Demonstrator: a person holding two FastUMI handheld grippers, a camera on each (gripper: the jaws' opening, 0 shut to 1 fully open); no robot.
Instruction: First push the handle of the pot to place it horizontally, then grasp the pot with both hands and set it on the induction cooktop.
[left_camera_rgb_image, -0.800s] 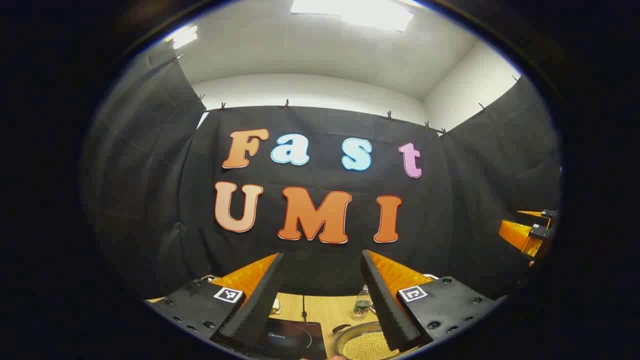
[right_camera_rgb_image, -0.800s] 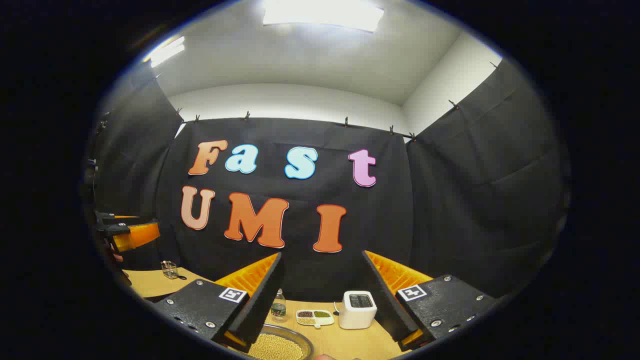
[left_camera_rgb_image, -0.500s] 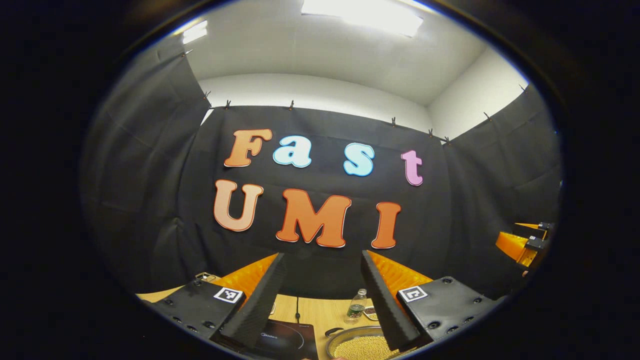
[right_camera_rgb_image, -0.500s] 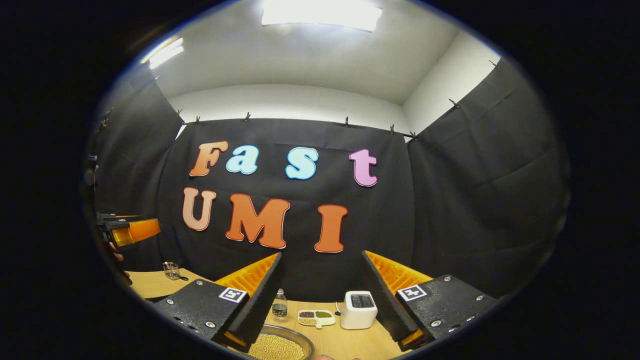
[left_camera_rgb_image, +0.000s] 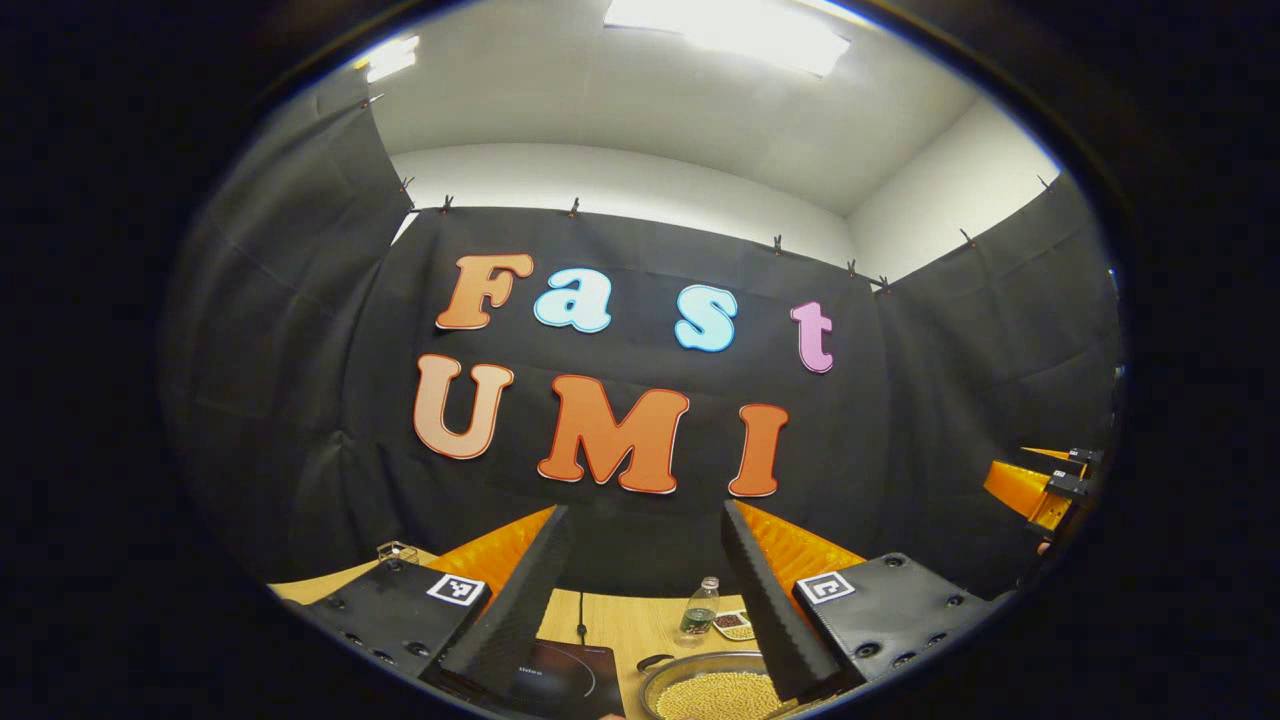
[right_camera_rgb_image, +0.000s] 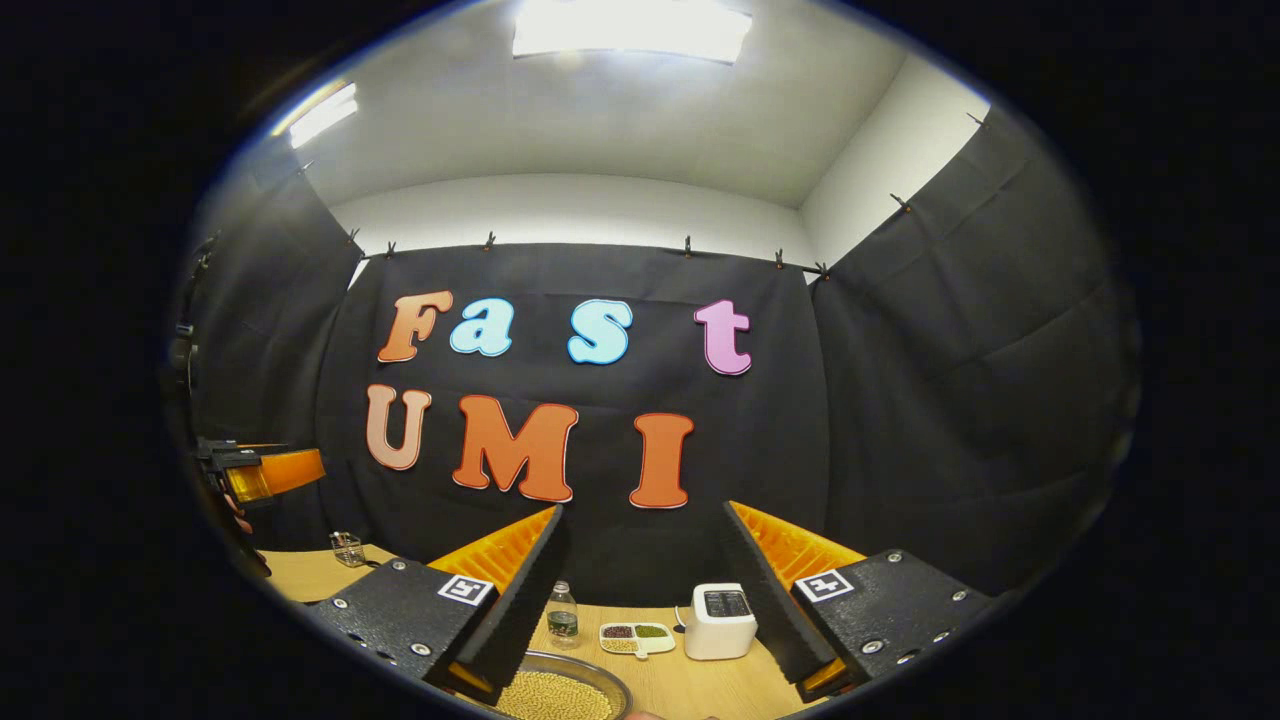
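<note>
Two tools, left tool (left_camera_rgb_image: 645, 600) and right tool (right_camera_rgb_image: 645, 600), spread and unloaded above one wooden bench (left_camera_rgb_image: 625, 625); below them one bean-filled round metal pot (left_camera_rgb_image: 715, 690) beside one black induction cooktop (left_camera_rgb_image: 560, 675).

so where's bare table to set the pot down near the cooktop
Bare wood lies between the induction cooktop and the pot, running back toward the bottle. In the right gripper view, bare table fronts the white appliance. Bottle and divided dish crowd the back.
</note>
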